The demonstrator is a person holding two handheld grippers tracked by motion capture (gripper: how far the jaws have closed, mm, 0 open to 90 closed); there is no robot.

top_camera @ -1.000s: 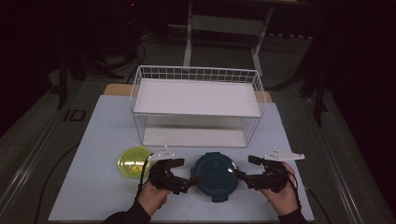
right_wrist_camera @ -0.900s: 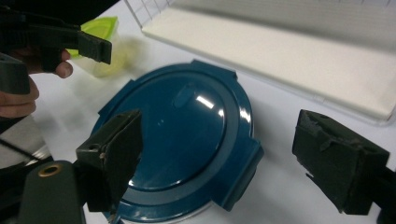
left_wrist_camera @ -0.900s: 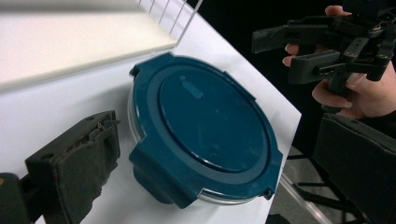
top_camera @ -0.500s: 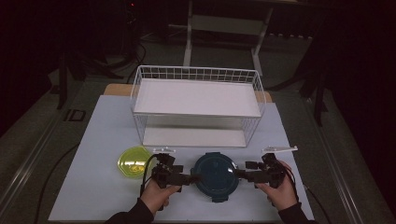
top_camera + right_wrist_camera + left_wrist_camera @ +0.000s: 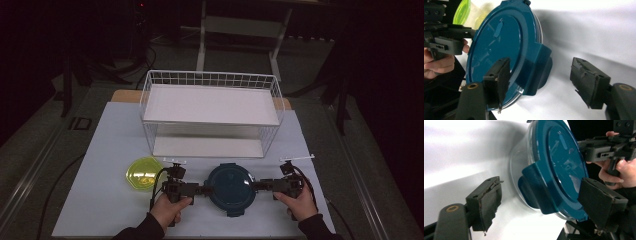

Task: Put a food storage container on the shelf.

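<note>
Teal-lidded container (image 5: 231, 188) sits low center of the frame, left gripper (image 5: 202, 189) and right gripper (image 5: 256, 186) both spread wide around its side latches, seemingly not touching yet.

Both grippers are coming closer to the blue-lidded container (image 5: 230, 185) than one second ago. The left gripper (image 5: 204, 189) and the right gripper (image 5: 256, 185) are now reaching its side clips, jaws spread apart.
</note>
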